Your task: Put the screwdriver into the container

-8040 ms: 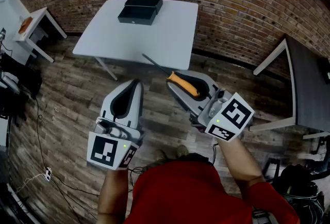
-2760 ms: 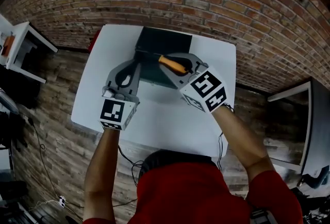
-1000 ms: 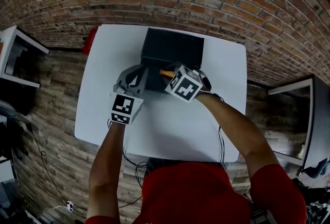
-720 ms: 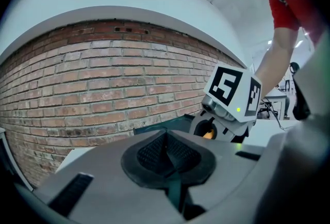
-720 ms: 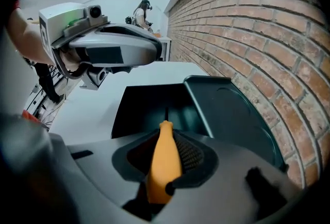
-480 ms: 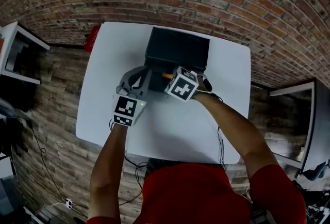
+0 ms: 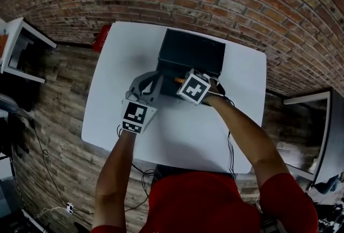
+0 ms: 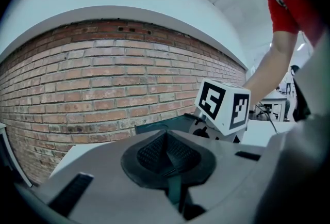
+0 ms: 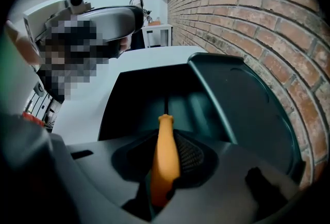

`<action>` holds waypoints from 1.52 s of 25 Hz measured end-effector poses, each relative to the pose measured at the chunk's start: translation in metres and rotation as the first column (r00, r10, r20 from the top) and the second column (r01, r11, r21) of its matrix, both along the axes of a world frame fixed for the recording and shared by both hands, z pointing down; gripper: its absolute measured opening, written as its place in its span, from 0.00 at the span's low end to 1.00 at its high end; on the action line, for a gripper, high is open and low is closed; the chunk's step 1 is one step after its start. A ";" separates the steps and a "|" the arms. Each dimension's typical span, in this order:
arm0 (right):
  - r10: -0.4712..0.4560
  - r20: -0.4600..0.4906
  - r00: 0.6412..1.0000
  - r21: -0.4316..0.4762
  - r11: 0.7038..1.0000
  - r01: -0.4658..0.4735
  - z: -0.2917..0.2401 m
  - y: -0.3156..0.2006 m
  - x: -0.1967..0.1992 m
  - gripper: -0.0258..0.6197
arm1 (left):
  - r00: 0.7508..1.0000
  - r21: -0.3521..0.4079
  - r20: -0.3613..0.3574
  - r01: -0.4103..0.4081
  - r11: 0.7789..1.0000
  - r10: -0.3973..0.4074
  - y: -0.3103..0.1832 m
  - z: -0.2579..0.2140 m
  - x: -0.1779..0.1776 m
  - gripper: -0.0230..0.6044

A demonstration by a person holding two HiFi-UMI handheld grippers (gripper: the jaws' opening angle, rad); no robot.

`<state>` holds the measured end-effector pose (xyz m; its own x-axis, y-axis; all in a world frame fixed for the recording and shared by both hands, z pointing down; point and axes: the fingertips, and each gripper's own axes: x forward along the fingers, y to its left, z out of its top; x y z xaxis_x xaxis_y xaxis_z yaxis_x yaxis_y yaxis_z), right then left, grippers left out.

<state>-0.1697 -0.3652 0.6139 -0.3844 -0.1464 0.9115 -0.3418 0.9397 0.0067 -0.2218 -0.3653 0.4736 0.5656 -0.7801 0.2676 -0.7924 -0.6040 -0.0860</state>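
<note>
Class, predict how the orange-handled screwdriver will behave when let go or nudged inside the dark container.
The screwdriver looks rigid, so it probably won't flex. Its rounded, smooth handle may roll until a container wall stops it. The thin shaft suggests it is handle-heavy.

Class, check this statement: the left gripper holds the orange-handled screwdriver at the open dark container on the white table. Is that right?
No. The right gripper holds the screwdriver, as the right gripper view shows; the left gripper is shut on nothing. The rest stands: open dark container, white table.
</note>
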 end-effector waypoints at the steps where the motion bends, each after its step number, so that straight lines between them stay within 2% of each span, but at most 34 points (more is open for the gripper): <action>1: 0.001 0.004 1.000 -0.006 1.000 -0.001 0.000 0.000 -0.001 0.18 | 1.000 -0.001 0.001 0.000 1.000 0.000 0.000 0.000 -0.001 0.06; 7: 0.017 0.033 0.999 -0.042 0.999 -0.015 -0.002 0.005 -0.001 0.18 | 1.000 -0.002 -0.001 0.001 1.000 -0.001 0.003 0.002 -0.002 0.06; 12: 0.024 0.050 0.998 -0.076 0.997 -0.020 -0.004 0.010 -0.001 0.22 | 1.000 -0.002 0.000 -0.003 1.000 0.003 0.003 0.001 -0.002 0.06; 20: 0.046 0.107 0.993 -0.004 0.999 -0.045 -0.028 0.001 0.006 0.22 | 1.000 0.004 -0.003 -0.014 1.000 0.014 0.005 -0.002 0.005 0.06; 24: 0.046 0.150 0.988 -0.013 0.999 -0.045 -0.041 0.009 0.008 0.22 | 1.000 0.004 -0.001 -0.016 1.000 0.017 0.007 -0.004 0.010 0.06; 27: 0.033 0.192 0.981 0.016 0.999 -0.037 -0.053 0.009 0.008 0.22 | 1.000 0.006 -0.005 -0.016 1.000 0.016 0.007 -0.007 0.013 0.06; 32: 0.054 0.333 0.941 0.080 0.993 -0.085 -0.096 0.008 0.009 0.20 | 1.000 0.020 -0.011 -0.012 1.000 0.012 0.014 -0.017 0.020 0.06; 38: 0.030 0.483 0.875 0.172 0.977 -0.128 -0.156 0.015 0.018 0.15 | 0.998 0.059 -0.065 0.003 0.998 0.001 0.025 -0.046 0.032 0.06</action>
